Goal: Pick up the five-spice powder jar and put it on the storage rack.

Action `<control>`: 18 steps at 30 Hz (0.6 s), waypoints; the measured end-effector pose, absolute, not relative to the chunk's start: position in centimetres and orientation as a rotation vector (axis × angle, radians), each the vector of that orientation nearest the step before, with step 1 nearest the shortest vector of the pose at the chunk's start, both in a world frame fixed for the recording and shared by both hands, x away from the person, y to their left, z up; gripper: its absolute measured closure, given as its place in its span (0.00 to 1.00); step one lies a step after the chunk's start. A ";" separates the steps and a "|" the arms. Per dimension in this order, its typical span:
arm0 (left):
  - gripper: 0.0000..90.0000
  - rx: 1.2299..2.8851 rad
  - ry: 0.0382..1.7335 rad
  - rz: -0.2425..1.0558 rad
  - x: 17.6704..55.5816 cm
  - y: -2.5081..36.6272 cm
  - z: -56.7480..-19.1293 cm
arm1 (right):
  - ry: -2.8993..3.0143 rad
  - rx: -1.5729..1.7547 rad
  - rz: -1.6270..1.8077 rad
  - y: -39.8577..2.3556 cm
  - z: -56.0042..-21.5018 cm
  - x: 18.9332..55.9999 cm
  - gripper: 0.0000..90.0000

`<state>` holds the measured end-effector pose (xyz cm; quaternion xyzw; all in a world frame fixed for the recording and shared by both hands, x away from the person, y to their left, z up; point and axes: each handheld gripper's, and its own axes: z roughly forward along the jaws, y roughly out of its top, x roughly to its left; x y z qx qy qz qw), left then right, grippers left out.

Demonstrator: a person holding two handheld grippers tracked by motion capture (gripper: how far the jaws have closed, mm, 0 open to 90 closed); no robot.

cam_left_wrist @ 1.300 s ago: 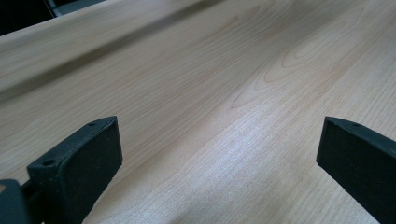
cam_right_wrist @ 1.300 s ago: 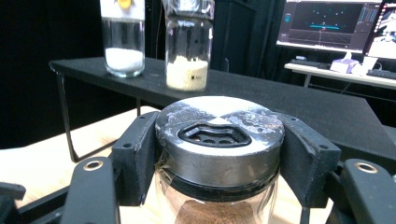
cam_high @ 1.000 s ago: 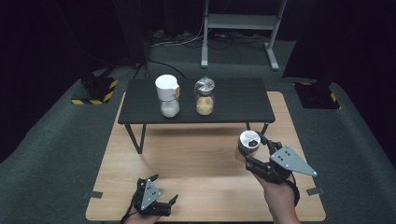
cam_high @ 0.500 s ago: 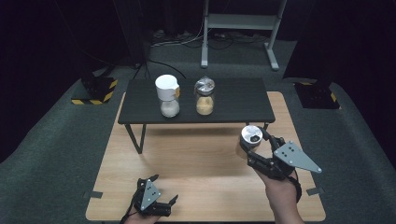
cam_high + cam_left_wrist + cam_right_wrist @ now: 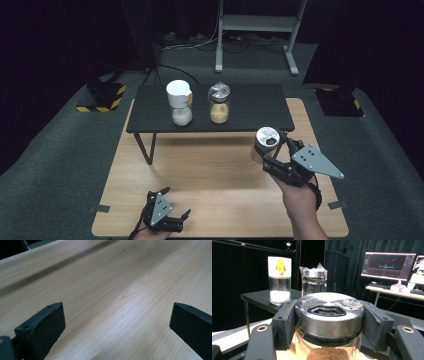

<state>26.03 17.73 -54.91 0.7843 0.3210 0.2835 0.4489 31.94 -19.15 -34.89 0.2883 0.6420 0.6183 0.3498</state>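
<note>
Right tool [image 5: 272, 150] clamps jar [image 5: 329, 325] between jaws.

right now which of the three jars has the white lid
The white-lidded jar, leftmost on the black shelf, holding white powder; the other two have silvery tops.

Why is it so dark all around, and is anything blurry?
High view: light falls on the wooden table, while the room behind is black. Left gripper view: a pale sheen lies on the wood between the fingers. Right gripper view: the held jar looms close, its metal lid glinting; the monitor glows.
</note>
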 end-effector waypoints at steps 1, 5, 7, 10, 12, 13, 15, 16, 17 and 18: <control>0.01 1.940 0.793 0.701 26.0 17.7 -54.9 | 1.662 0.747 1.602 -19.1 -34.8 32.0 0.38; 0.01 1.941 0.792 0.700 26.0 17.7 -54.9 | 1.659 0.748 1.603 -19.1 -34.6 32.4 0.38; 0.01 1.944 0.788 0.702 26.0 17.7 -54.9 | 1.658 0.749 1.601 -19.1 -34.4 32.6 0.38; 0.01 1.946 0.788 0.702 26.0 17.7 -54.9 | 1.656 0.750 1.602 -19.0 -34.2 32.9 0.38; 0.01 1.946 0.786 0.702 26.0 17.7 -54.9 | 1.654 0.751 1.599 -19.0 -33.9 33.2 0.38; 0.01 1.946 0.784 0.701 26.0 17.7 -54.9 | 1.653 0.750 1.599 -18.9 -33.8 33.3 0.38; 0.01 1.945 0.785 0.697 26.0 17.7 -54.9 | 1.649 0.752 1.602 -18.9 -33.7 33.5 0.38; 0.01 1.945 0.785 0.697 26.0 17.7 -54.9 | 1.649 0.752 1.602 -18.9 -33.7 33.5 0.38; 0.01 1.943 0.786 0.697 26.0 17.7 -54.9 | 1.646 0.751 1.601 -18.8 -33.5 33.7 0.38; 0.01 1.941 0.786 0.697 26.0 17.8 -54.9 | 1.643 0.752 1.601 -18.8 -33.4 33.9 0.38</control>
